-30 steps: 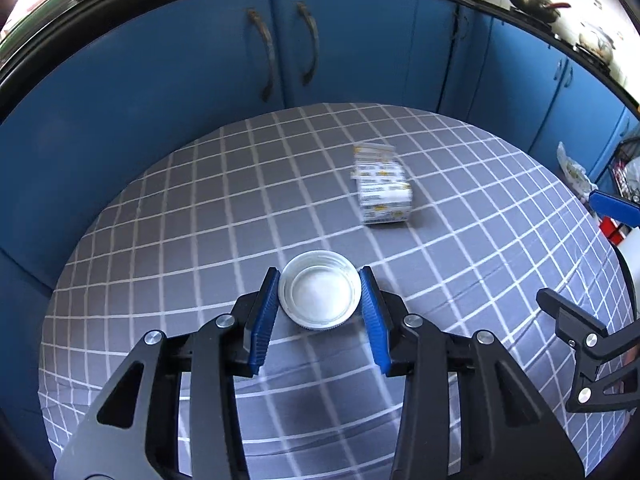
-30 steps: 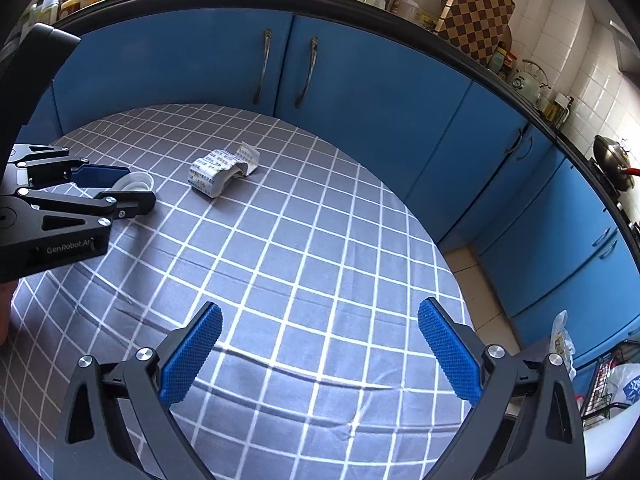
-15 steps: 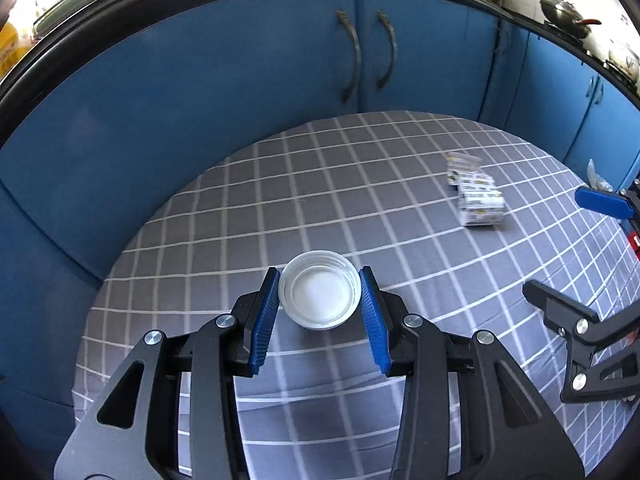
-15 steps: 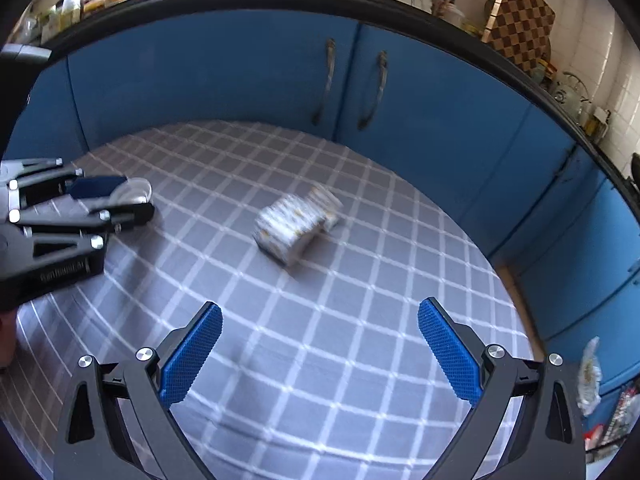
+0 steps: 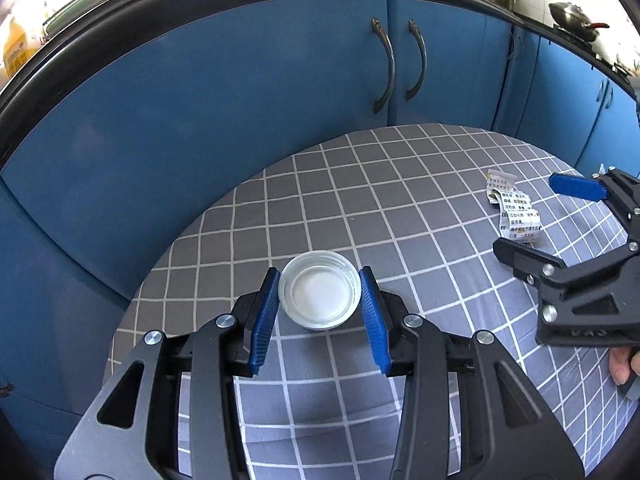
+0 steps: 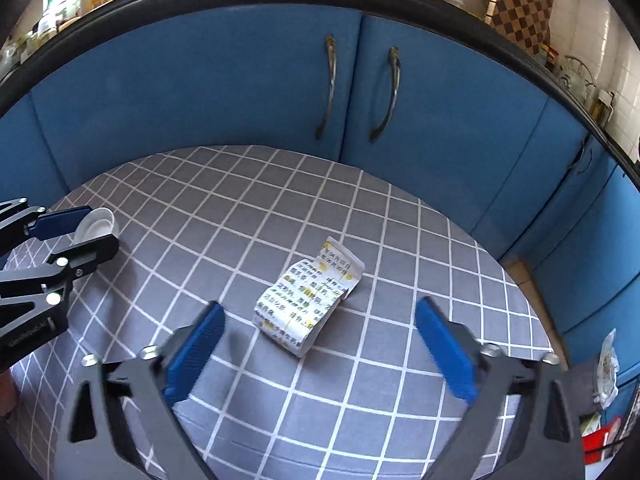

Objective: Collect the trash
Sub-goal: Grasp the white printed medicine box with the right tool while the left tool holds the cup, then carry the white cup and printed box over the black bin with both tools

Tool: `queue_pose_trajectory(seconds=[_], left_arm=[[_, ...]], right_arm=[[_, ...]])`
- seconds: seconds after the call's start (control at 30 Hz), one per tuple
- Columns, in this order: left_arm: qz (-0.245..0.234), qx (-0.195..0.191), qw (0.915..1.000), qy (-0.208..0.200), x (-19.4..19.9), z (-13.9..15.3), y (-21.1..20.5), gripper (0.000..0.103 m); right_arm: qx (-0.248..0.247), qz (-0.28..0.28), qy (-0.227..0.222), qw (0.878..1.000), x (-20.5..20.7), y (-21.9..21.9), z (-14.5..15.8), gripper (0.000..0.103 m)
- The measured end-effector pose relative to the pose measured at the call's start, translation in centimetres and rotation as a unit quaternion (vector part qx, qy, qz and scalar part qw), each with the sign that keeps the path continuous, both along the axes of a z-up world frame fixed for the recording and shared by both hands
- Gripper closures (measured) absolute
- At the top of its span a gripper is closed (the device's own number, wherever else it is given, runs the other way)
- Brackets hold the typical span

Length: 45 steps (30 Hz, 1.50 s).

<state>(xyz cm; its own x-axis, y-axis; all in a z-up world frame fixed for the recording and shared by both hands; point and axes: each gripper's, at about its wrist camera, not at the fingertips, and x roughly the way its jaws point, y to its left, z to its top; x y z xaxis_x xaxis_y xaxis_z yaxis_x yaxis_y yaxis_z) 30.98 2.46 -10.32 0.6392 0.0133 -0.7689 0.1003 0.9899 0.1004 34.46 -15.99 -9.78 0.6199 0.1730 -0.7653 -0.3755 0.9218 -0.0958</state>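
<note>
Both wrist cameras are looking forward and down along their gripper fingers, close over the checked surface (image 5: pixel 360 200), facing the blue cabinet doors (image 6: pixel 260 92). Both views are sharing the printed paper wrapper (image 6: pixel 308 300) and the cabinet handles (image 5: pixel 400 64).

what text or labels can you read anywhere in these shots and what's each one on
Leaflet: printed Chinese text with yellow marks, too small to read.
Left tongs, body as seen from the right wrist: embossed wording, too blurred to read.
Right tongs, body as seen from the left wrist: embossed letters, unreadable.
Lid: no text visible.
Yellow bottle on the counter: label too blurred.
</note>
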Motion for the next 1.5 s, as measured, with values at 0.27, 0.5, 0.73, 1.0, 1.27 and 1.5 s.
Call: queue_pose_trajectory(seconds=[0.27,0.5,0.73,1.0,1.27,1.5], left_arm=[[-0.001,-0.006,1.0,0.003,0.2,0.0,-0.5,0.062],[-0.009,-0.001,0.9999,-0.006,-1.4,1.3,-1.7,0.062],[-0.022,0.002,0.9996,-0.017,-3.7,3.2,-3.6,0.062],[-0.052,0.017,0.998,-0.03,-7.1,5.3,-7.4,0.062],[-0.096,0.041,0.9937,-0.039,-10.2,6.7,-12.0,0.062],[-0.136,0.053,0.9883,-0.044,-12.3,7.3,-16.5,0.062]], right_arm=[[-0.004,0.015,0.008,1.0,-0.9,0.1,0.4,0.073],[-0.018,0.02,0.005,1.0,-4.1,-0.8,1.0,0.073],[-0.031,0.02,-0.007,0.999,-7.6,-2.2,2.4,0.073],[-0.047,0.016,-0.028,0.998,-12.0,-4.5,4.4,0.073],[-0.06,-0.005,-0.042,0.997,-16.0,-8.8,6.0,0.073],[-0.074,-0.033,-0.053,0.995,-19.2,-12.9,6.9,0.073]])
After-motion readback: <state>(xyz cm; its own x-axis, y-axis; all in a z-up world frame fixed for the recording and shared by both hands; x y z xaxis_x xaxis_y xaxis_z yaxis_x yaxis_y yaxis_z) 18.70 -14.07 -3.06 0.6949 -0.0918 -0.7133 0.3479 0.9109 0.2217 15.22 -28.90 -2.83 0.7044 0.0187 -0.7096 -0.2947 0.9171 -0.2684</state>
